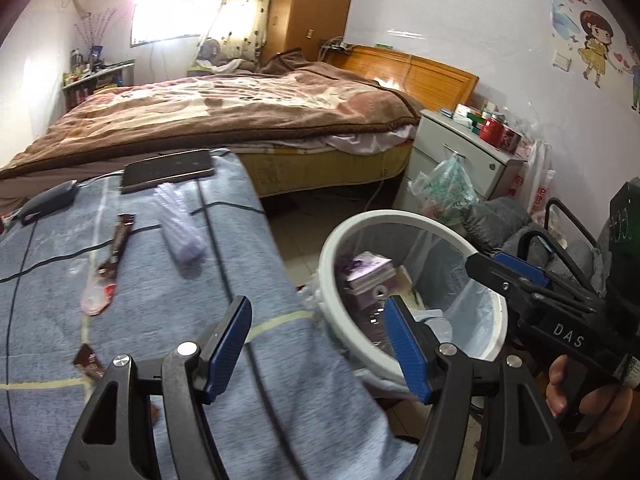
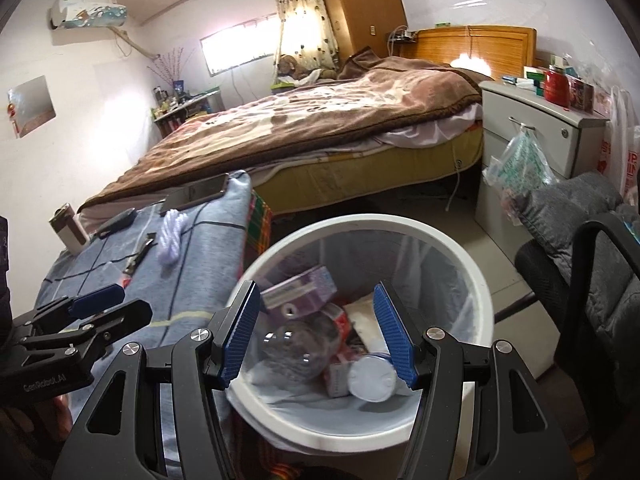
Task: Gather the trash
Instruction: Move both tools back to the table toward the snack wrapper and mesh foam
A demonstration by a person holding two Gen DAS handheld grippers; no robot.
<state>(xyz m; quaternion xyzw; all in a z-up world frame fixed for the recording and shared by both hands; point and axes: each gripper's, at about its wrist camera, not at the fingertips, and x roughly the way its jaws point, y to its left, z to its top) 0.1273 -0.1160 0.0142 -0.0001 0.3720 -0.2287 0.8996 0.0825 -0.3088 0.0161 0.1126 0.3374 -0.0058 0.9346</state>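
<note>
We hold our right gripper (image 2: 316, 328) over the white bin (image 2: 476, 280), its jaws released and empty; our left gripper (image 1: 320, 344), likewise released, hangs at the table's edge. Inside the bin the clear bottle (image 2: 296, 348) lies on its side, cap end away from us, half hidden by cartons. A brown wrapper (image 1: 118, 246) lies lengthwise away from us on the blue cloth (image 1: 160, 320); its near end blurs.

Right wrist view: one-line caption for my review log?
Open right gripper above white trash bin holding clear bottle, cartons.
</note>
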